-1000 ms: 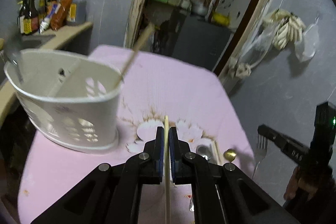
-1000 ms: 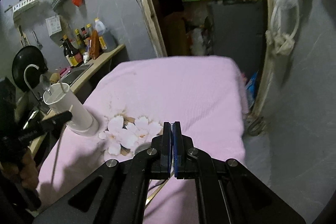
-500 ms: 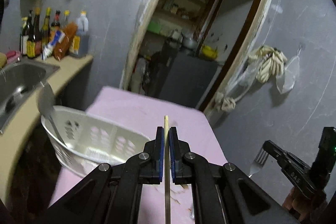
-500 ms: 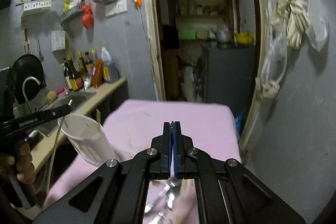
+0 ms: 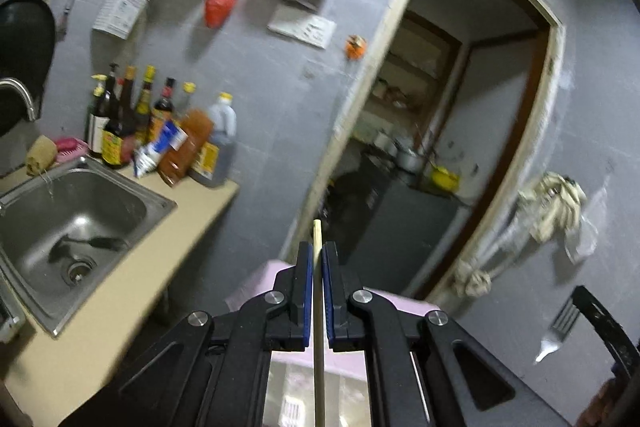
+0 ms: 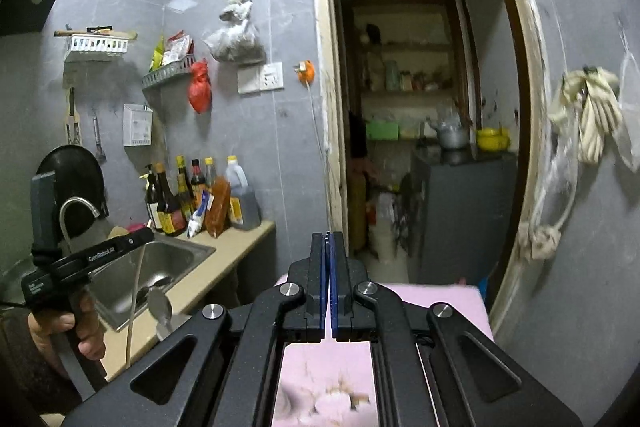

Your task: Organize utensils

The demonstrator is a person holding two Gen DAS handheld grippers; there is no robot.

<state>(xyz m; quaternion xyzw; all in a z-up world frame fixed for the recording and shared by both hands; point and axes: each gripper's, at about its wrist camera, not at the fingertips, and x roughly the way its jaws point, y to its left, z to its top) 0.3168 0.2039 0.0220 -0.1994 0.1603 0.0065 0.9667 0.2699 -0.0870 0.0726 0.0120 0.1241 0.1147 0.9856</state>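
Observation:
My left gripper [image 5: 317, 251] is shut on a pale wooden chopstick [image 5: 317, 347] that runs upright between its blue pads. In the right wrist view the left gripper [image 6: 147, 235] is held up by a hand, with the chopstick [image 6: 134, 303] hanging below it. My right gripper [image 6: 329, 241] has its pads pressed together; the fork does not show in that view. At the left wrist view's right edge, the right gripper [image 5: 580, 293] holds a metal fork [image 5: 558, 327], tines up. A spoon bowl [image 6: 159, 303] peeks over my right gripper's body. The white caddy is hidden below.
The pink tablecloth [image 6: 432, 295] lies below both grippers. A steel sink [image 5: 80, 219] and several sauce bottles [image 5: 160, 135] sit on the counter at left. An open doorway [image 6: 408, 131] is straight ahead, and cloths [image 6: 588, 115] hang on the right wall.
Both grippers have risen and tipped upward, each keeping its utensil. The white caddy and most of the table have dropped out of view; wall, sink and doorway now fill the frames.

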